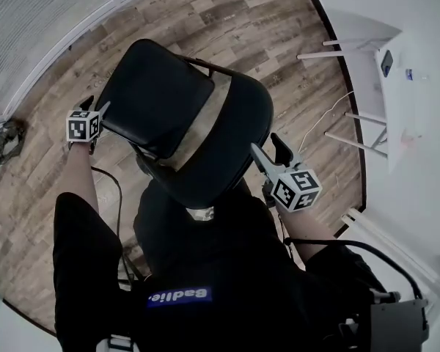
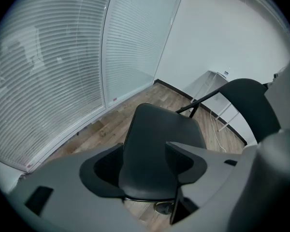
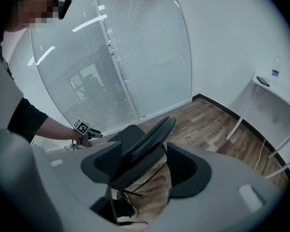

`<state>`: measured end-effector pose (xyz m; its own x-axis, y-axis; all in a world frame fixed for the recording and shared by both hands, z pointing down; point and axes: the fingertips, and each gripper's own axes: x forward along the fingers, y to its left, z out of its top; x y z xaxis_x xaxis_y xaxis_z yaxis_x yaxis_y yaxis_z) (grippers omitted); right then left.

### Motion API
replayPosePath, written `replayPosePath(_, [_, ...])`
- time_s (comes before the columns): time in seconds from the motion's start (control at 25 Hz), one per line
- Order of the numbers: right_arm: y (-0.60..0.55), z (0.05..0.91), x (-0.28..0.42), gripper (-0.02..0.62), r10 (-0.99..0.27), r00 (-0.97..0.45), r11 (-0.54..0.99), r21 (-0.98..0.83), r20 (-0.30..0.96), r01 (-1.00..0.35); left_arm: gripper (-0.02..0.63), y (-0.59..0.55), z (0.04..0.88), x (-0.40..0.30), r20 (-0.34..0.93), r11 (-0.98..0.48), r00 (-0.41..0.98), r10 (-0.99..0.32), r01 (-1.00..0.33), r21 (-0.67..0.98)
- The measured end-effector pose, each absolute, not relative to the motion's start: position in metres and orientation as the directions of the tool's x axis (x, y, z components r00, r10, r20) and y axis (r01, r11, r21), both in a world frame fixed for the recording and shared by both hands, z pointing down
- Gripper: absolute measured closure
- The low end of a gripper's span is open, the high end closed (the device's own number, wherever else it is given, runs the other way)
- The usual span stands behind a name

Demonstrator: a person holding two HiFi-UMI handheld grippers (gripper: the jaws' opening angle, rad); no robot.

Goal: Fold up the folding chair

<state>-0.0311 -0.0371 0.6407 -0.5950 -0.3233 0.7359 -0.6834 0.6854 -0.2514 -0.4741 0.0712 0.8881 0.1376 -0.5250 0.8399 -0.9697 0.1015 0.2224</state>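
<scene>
Flanking folding chair (image 1: 158, 97) | left gripper (image 2: 144, 150): fingers open, chair between, seemingly untouched | right gripper (image 3: 144, 147): open

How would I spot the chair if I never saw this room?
Find the wooden floor between the blinds and the white table. In its middle stands the folding chair. Unlike that table, it is black, with a padded seat and rounded back.

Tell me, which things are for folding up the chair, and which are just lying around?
For the job: chair, left gripper, right gripper.
Just lying about: table, phone on it, cable on the floor.
</scene>
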Motion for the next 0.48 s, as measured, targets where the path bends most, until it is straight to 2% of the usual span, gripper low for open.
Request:
replayPosePath(0.24, [-0.009,0.652,-0.044,0.327,-0.258,-0.595,0.603,-0.355,0.761,-0.715,0.344,0.062,0.927,-0.488,0.85,0.052,0.195,-0.489,-0.966,0.252])
replayPosePath(0.48, [0.006,0.678,-0.059,0.318,-0.222,-0.565,0.558,-0.371,0.795,-0.742,0.333,0.053,0.96,-0.494,0.848,-0.014,0.299,-0.438,-0.945,0.326])
